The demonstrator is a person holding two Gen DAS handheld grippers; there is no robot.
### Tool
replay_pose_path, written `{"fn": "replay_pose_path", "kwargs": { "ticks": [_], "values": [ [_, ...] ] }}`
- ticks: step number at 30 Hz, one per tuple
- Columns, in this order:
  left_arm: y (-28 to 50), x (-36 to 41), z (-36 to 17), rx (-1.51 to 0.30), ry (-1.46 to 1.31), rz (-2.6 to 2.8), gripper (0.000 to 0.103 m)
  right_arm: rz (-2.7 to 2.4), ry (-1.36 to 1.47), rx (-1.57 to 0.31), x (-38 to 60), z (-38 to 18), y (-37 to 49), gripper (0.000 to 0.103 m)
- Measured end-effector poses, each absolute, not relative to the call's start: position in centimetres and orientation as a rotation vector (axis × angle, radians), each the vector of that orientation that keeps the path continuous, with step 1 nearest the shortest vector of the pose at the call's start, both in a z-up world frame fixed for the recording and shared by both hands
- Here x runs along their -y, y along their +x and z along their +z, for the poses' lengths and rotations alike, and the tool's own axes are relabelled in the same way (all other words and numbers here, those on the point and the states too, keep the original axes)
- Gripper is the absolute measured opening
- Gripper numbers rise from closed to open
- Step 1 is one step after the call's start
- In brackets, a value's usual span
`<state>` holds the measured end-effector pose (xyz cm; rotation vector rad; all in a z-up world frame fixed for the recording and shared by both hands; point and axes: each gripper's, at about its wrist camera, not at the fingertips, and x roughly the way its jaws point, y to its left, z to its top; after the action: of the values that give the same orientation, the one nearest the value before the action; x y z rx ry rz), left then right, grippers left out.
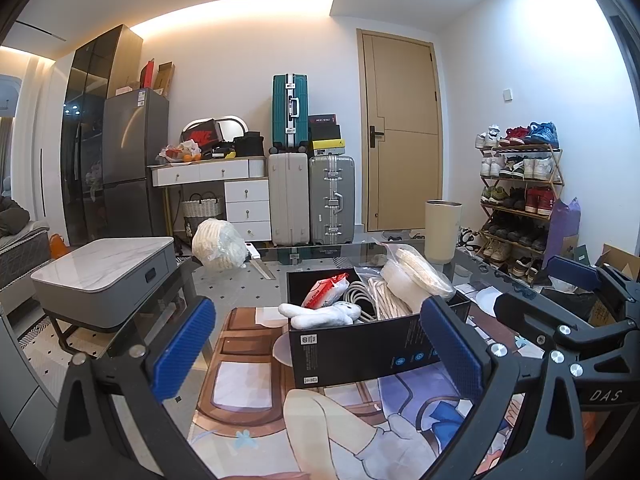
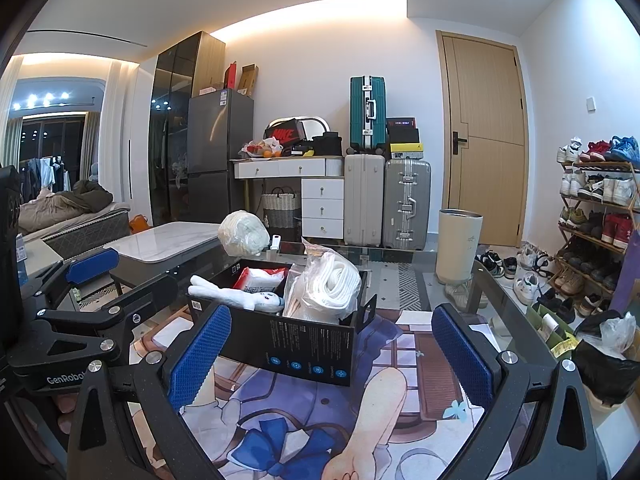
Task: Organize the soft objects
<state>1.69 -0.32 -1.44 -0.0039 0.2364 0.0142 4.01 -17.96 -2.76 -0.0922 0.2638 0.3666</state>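
While both claws hang wide open and hold nothing, they sit side by side above the tabletop [image 2: 440,276]. The left claw [image 1: 316,356] and the right claw [image 2: 332,356] each have two blue bumpy pads on black arms, and a lot of bare room lies between the pads. Under them is a big flat mat with a cartoon picture [image 1: 248,396], and it is bare near the claws.

Just past the pads stands a black cardboard box with its top open [image 1: 360,352]. It is full of soft things. A small white plush bunny [image 1: 324,314] lies across the near left edge, with its legs poking out over the side. Behind it is a red and white soft packet [image 1: 324,288]. Next to that are loops of white rope [image 1: 384,300] and a clear bag of white folded cloth [image 2: 332,284] that sticks up above the rim.

Farther back, near the far edge of the glass, sits a round white bundle in clear plastic wrap [image 1: 220,246]. A tall cream cup [image 1: 442,230] stands to the right.
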Motion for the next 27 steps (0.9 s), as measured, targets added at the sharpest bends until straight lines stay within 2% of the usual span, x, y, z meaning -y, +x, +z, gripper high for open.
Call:
{"fn": "replay_pose_path", "kwargs": {
  "ticks": [27],
  "values": [
    [1.47,0.16,-1.50,-0.231,-0.001,0.019,0.103,0.367,-0.091,-0.263,17.90,-2.87,3.98,0.102]
  ]
}}
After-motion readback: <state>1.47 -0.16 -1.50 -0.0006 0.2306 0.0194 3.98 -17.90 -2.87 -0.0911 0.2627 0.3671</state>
